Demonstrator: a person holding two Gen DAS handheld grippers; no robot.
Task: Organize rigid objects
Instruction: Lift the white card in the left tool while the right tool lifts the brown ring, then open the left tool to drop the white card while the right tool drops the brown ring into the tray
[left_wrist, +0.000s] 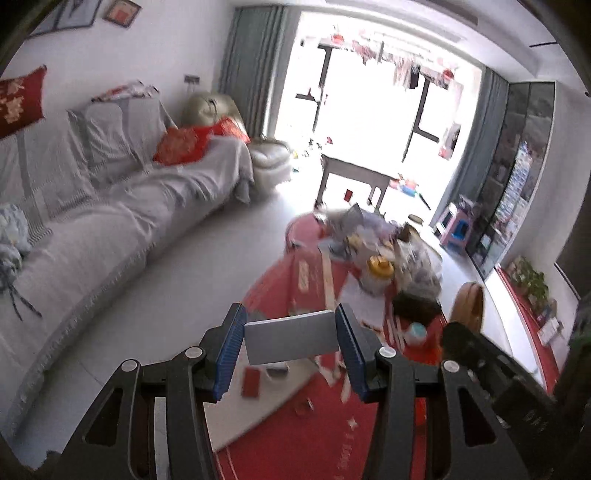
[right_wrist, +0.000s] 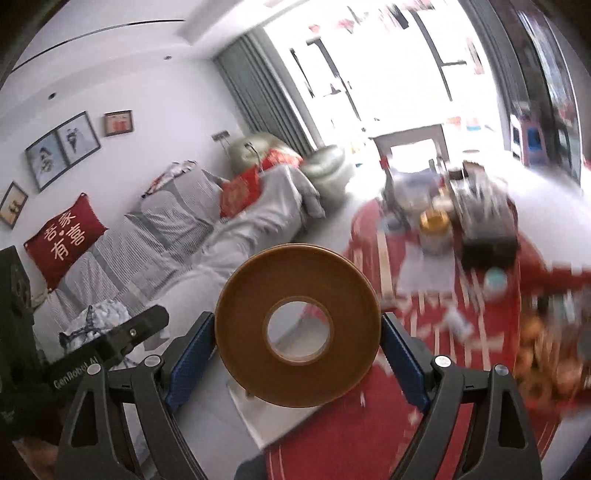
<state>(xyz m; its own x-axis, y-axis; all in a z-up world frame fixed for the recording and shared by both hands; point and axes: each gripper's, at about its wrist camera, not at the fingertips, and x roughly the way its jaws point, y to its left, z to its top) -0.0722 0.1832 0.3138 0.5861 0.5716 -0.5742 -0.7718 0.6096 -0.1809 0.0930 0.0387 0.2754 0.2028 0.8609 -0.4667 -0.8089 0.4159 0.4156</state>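
Fingers of left gripper (left_wrist: 291, 341) clamp a flat grey rectangular block (left_wrist: 291, 338), plain-faced, held above the red-covered worktop (left_wrist: 295, 443). Right gripper (right_wrist: 297, 339) fingers pinch a brown tape roll (right_wrist: 297, 325), upright, hollow core facing camera. Clutter at worktop's far end blurs; items unreadable.

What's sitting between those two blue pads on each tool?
In the left wrist view, a flat grey box is clamped between the left gripper's jaws. In the right wrist view, a brown tape roll fills the right gripper's jaws.
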